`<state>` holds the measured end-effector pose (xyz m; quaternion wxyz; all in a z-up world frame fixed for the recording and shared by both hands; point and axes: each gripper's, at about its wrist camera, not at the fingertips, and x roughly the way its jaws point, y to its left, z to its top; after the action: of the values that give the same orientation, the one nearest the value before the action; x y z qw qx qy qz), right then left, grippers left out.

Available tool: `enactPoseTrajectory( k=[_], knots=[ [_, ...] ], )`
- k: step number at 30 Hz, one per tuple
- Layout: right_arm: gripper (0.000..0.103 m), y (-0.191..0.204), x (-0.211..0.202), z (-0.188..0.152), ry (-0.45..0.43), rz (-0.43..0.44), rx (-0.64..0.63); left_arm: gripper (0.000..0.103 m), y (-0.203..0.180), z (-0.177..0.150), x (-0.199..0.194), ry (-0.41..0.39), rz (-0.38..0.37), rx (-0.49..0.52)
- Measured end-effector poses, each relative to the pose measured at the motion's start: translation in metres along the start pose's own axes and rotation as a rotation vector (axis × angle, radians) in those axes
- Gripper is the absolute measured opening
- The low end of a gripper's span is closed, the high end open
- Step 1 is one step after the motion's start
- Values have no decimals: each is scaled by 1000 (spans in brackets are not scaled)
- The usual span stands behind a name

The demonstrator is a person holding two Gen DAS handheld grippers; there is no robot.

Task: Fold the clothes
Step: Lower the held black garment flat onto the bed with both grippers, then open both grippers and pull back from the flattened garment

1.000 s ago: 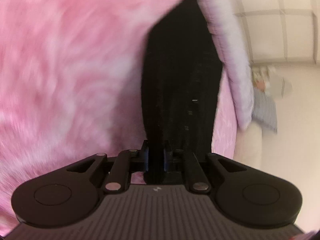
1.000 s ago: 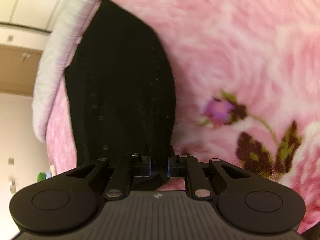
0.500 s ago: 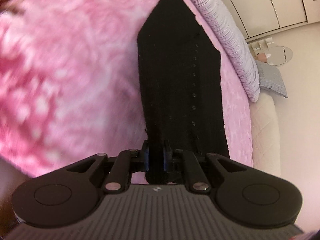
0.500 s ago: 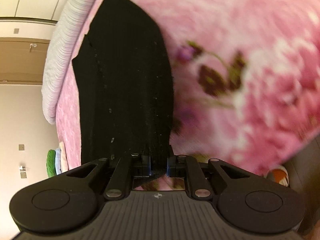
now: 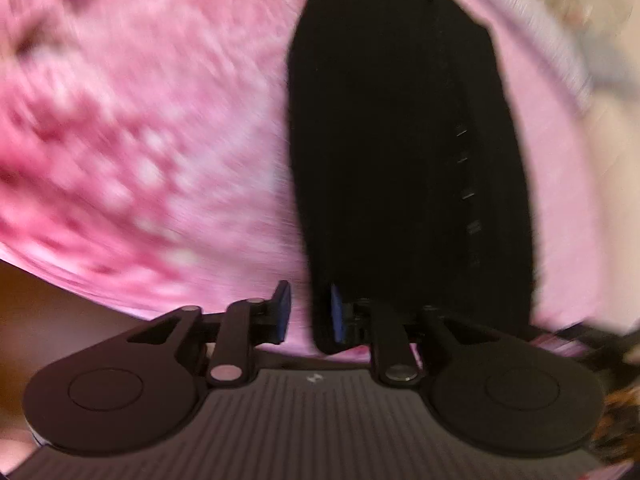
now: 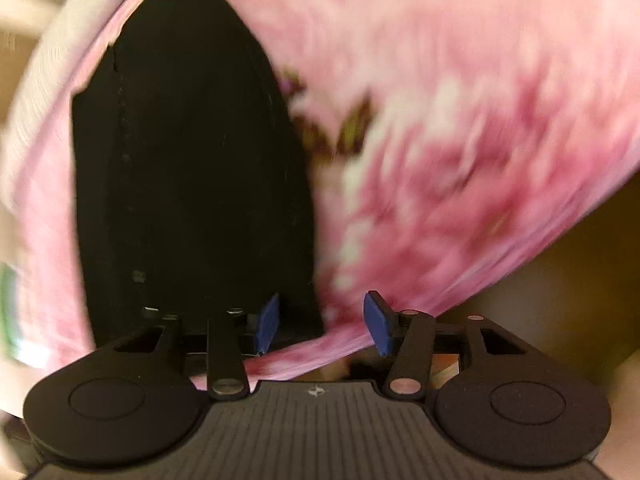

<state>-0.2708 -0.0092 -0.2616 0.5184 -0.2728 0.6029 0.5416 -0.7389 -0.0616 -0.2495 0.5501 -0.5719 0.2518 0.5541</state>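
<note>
A long black garment lies flat on the pink flowered blanket, running away from me toward the far bed edge. In the left wrist view my left gripper hangs over its near end. The jaws are opening, and the cloth edge rests beside the right pad without being pinched. In the right wrist view the same black garment fills the left half. My right gripper is opening wide, and the garment's near right corner lies loose between the blue pads.
A white ribbed pillow or bedding roll borders the far side of the blanket, and shows again as a pale ribbed roll. Brown floor shows past the blanket's near edge. Both views are blurred.
Both grippers were shut on the near end of the black garment. Now their jaws have parted and the cloth is let go, lying on the blanket. Both views have shifted and tilted.
</note>
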Motion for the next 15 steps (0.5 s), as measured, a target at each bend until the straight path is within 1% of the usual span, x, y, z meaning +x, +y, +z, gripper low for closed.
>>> enactPoseTrajectory(
  k=[1, 2, 5, 7, 9, 12, 15],
  knots=[
    [52, 9, -11, 3, -40, -32, -57, 18, -6, 4, -10, -15, 48, 42],
    [52, 17, -19, 6, -76, -46, -96, 18, -12, 9, -17, -47, 62, 80],
    [51, 43, -27, 18, -168, -26, -195, 18, -33, 26, -22, -133, 21, 178],
    [52, 62, -16, 22, -201, -7, -265, 18, -46, 36, -2, -158, -11, 232],
    [52, 78, 5, 21, -225, -2, -336, 18, -54, 38, 20, -175, -15, 286],
    [52, 86, 39, 9, -239, -29, -428, 17, -53, 27, 46, -191, -6, 345],
    [53, 75, 56, -18, -249, -71, -508, 17, -41, 2, 56, -227, -21, 363]
  ],
)
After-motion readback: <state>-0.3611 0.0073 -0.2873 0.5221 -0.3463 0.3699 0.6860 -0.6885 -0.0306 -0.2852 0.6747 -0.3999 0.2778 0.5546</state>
